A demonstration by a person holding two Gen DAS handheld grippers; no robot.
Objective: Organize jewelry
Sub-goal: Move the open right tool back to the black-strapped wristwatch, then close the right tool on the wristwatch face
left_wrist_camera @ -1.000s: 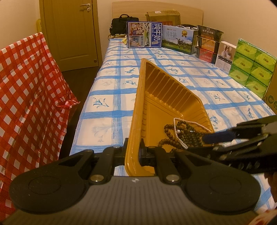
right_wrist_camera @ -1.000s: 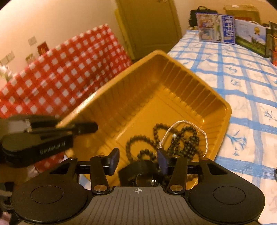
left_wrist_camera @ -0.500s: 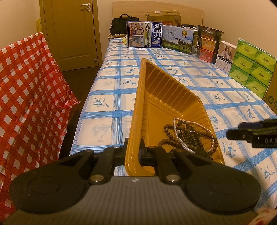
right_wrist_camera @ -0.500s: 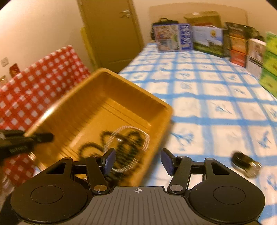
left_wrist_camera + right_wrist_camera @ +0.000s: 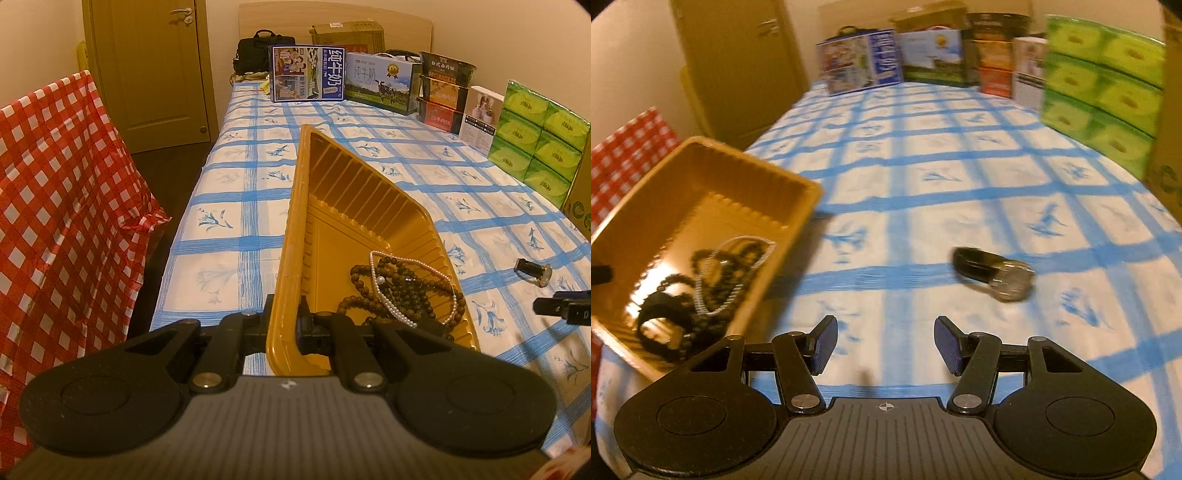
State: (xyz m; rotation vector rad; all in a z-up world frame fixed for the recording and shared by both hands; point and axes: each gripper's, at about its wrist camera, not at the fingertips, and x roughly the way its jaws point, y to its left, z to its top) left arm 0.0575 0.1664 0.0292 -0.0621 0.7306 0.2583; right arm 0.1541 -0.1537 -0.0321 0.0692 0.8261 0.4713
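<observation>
Left claw (image 5: 284,325) is clamping the near rim of the yellow tray (image 5: 354,206), which is sitting on the bed (image 5: 229,206). Bead strands (image 5: 402,288) and a pearl string (image 5: 388,295) are lying inside the tray. Right claw (image 5: 885,347) is hovering spread wide, holding nothing; 1 watch (image 5: 995,273) is lying on the bed ahead, apart from the tray.

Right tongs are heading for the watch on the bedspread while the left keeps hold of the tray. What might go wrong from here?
1. The left tongs pinch only one wall of the yellow tray; a tilt may send the bead necklaces sliding out.
2. The watch lies on its side on the soft bedspread; the open right tongs may push it away or catch cloth.
3. The right wrist view is blurred, so aim may be off.
</observation>
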